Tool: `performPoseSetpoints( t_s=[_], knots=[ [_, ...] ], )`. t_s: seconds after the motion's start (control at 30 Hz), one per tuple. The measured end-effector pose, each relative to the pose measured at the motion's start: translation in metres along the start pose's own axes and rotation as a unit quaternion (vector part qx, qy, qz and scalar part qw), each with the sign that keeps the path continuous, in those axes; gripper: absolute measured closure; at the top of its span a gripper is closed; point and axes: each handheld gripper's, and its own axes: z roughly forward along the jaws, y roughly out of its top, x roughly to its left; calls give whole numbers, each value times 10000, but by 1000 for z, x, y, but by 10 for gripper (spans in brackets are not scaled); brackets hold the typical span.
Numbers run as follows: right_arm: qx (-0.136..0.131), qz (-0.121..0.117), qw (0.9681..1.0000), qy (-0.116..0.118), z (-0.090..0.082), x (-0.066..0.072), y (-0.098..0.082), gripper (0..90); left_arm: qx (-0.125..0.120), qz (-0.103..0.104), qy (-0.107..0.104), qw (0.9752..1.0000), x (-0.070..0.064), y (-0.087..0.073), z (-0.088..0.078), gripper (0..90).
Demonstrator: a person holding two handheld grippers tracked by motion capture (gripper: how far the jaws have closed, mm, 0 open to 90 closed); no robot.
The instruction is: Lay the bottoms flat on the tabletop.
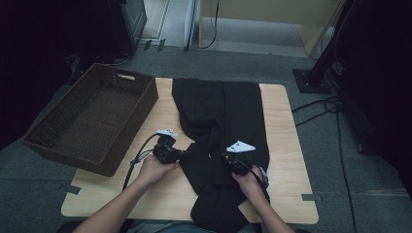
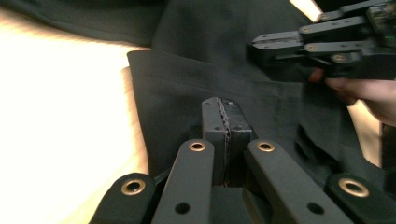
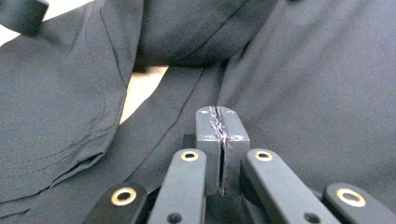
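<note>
Clamping our left gripper (image 2: 223, 122) onto the near edge of the black garment (image 1: 218, 116), we have its jaws pressed flat together, though whether cloth sits between them we cannot tell. Our right gripper (image 3: 220, 128) is clenched over the cloth too. The garment lies partly folded along the wooden table (image 1: 286, 141), beside the wicker basket (image 1: 92, 116); folding looks unfinished. Both forearms reach forward, hands low over the fabric.
</note>
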Motion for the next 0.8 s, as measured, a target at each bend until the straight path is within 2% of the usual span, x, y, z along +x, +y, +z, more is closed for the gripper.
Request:
performPoseSetpoints(
  t_s=[0.03, 0.07, 0.1, 0.13, 0.2, 0.27, 0.3, 0.33, 0.4, 0.47, 0.53, 0.63, 0.73, 0.8],
  knots=[
    [-10, -10, 10000, -8, 0, 0, 0, 886, -2, 26, 66, 10000, 2, 1, -2, 900],
    [-10, 9, 10000, -13, 1, 0, 0, 886, -16, -72, 22, 10000, 6, 3, -3, 899],
    [-9, 14, 10000, -20, 1, 1, 1, 886, 20, -215, -63, 9997, 10, 5, -1, 818],
    [5, 9, 10000, -23, 1, 1, 1, 886, 86, -293, -45, 9995, 14, 8, 2, 737],
    [14, 6, 10000, -30, 1, 1, 1, 886, 204, -290, 114, 9993, 18, 11, 11, 588],
    [13, 10, 10000, -20, 1, 1, 1, 886, 175, -375, 58, 9991, 20, 12, 18, 582],
    [9, 11, 10000, -19, 1, 1, 1, 886, 146, -401, 16, 9991, 19, 13, 20, 593],
    [-6, 21, 10000, -16, 1, 1, 1, 886, 148, -375, -50, 9992, 18, 14, 23, 643],
    [-16, 25, 10000, -20, 1, 0, 1, 886, 218, -226, -35, 9995, 13, 13, 28, 762],
    [-19, 22, 10000, -18, 1, 0, 1, 886, 245, -223, -154, 9993, 12, 11, 30, 870],
    [-16, 20, 10000, -18, 1, 1, 0, 886, 222, -211, -250, 9992, 10, 7, 28, 893],
    [-5, 14, 10000, -23, 0, 1, 0, 886, 36, -242, -419, 9988, 4, -2, 13, 899],
    [-1, 9, 10000, -14, 0, 0, 0, 885, -87, -151, -526, 9985, -4, -19, -12, 899],
    [5, 20, 10000, -17, 0, 0, 0, 885, -119, -280, -614, 9976, -5, -32, -28, 898]
  ],
)
